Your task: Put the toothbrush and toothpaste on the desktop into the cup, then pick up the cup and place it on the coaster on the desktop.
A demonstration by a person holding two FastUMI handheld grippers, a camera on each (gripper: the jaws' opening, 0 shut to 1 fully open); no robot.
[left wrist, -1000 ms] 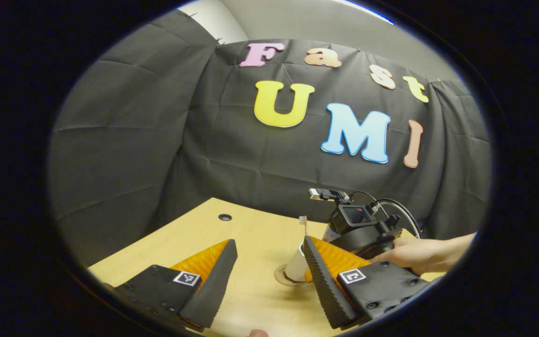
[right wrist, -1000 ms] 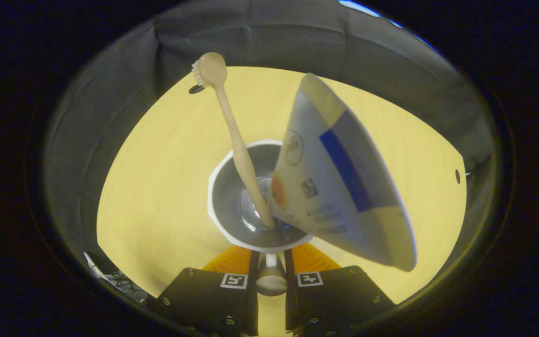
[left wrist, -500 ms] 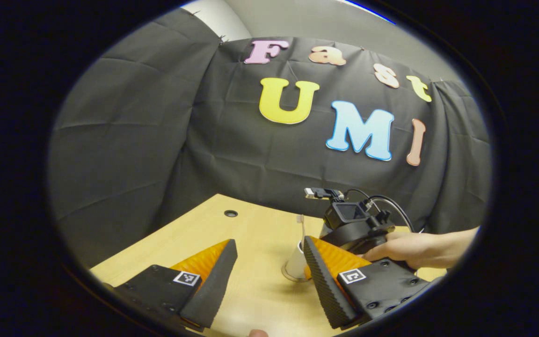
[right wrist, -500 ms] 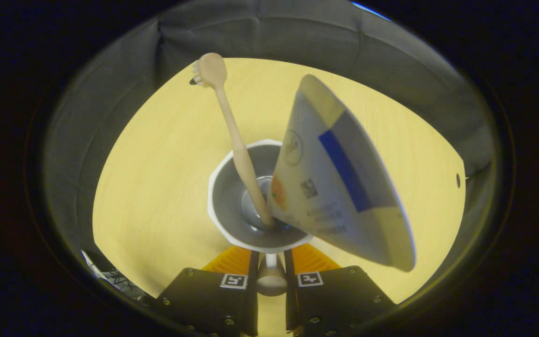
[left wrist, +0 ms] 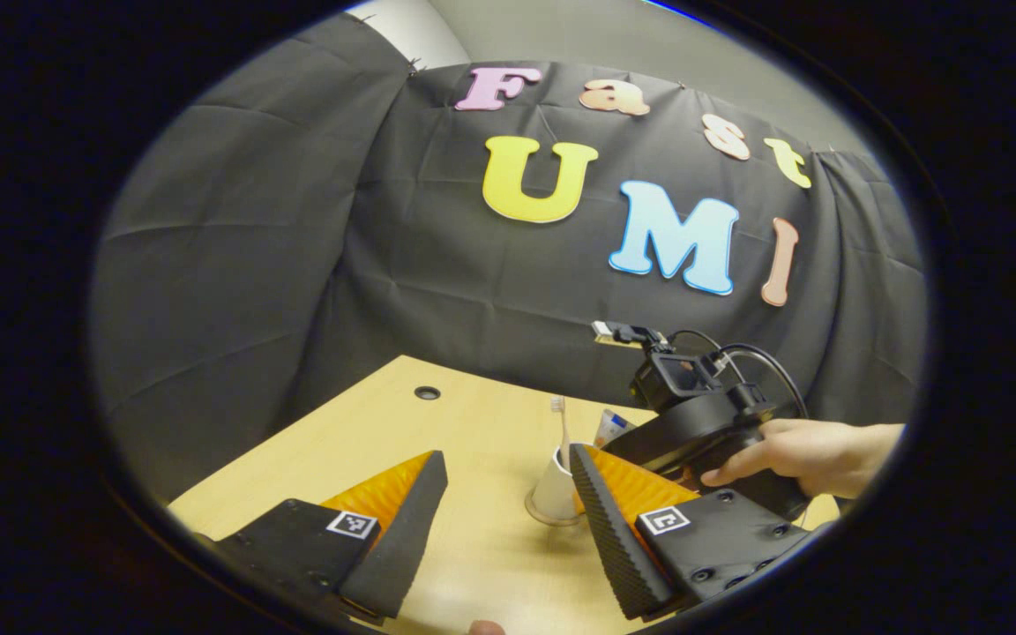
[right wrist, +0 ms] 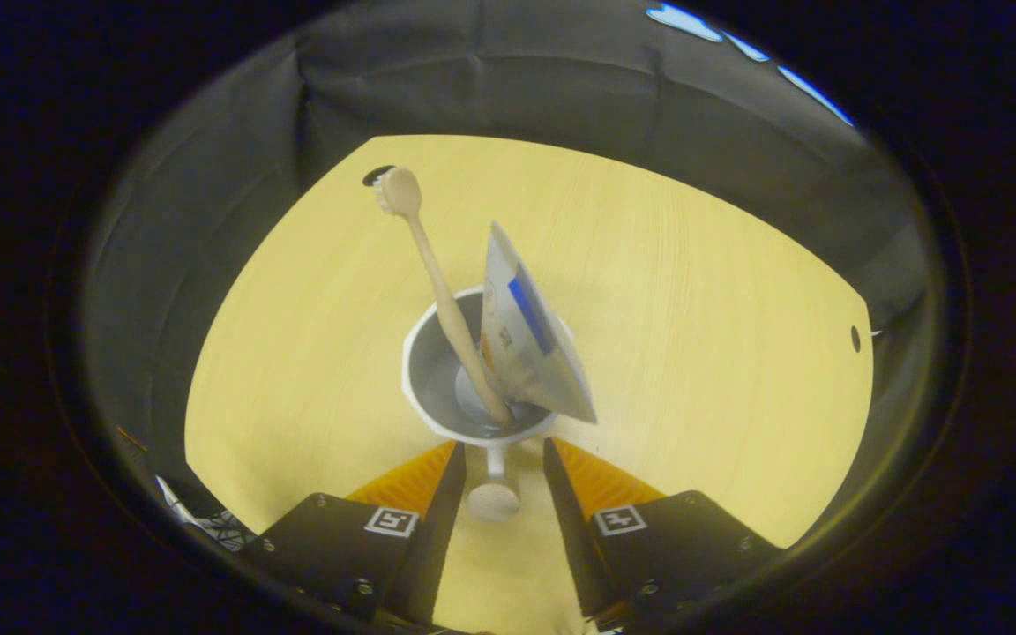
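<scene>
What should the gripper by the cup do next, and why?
Probably lift the right gripper straight up and away. Its fingers have opened on either side of the cup's handle, and the cup stands on the coaster with the toothbrush and toothpaste inside, so the job looks done.

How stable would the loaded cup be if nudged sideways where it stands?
Probably somewhat tippy: the cup is narrow, and the toothbrush and toothpaste stick up well above its rim, leaning to one side. It looks light, so it might slide on the coaster before toppling. The right gripper stands open around its handle.
</scene>
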